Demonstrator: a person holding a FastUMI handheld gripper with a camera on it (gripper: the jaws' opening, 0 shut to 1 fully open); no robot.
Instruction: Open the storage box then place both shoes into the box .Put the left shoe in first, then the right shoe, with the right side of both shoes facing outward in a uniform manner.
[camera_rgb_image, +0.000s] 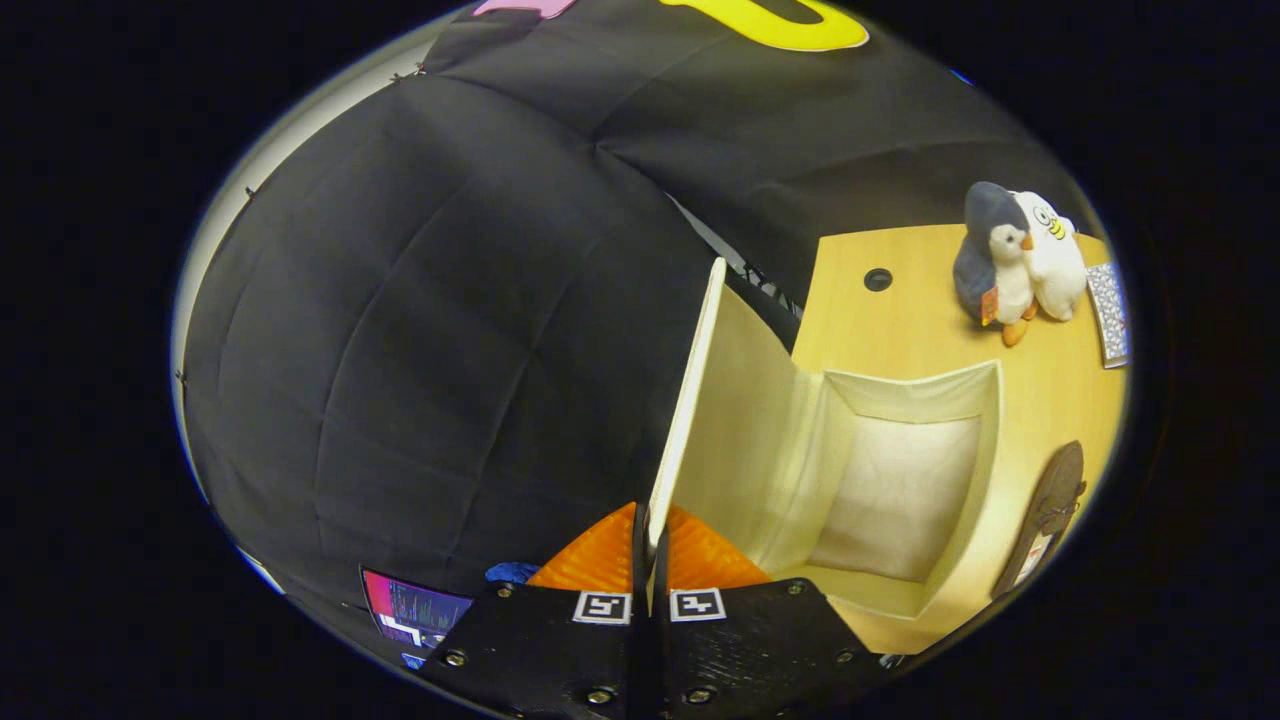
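The wooden table (930, 330) takes up the ground beyond the fingers, and on it lies the cream storage box (905, 480), its mouth facing the camera and its inside bare. Its lid (690, 400) stands swung up, seen edge-on, rising straight away from the gripper (650, 545), whose two fingers are pressed onto the lid's near edge from either side. I judge that pinch is there to hold the flap open so it cannot drop back over the opening. The open cavity lies just to one side of the lid, with bare table around its far rim, so there looks to be room to bring a shoe in from the front. One dark shoe (1045, 520) lies on the table just past the box's wall. At the table's far end sit two plush penguins (1020, 260), well apart from the box and out of the way.
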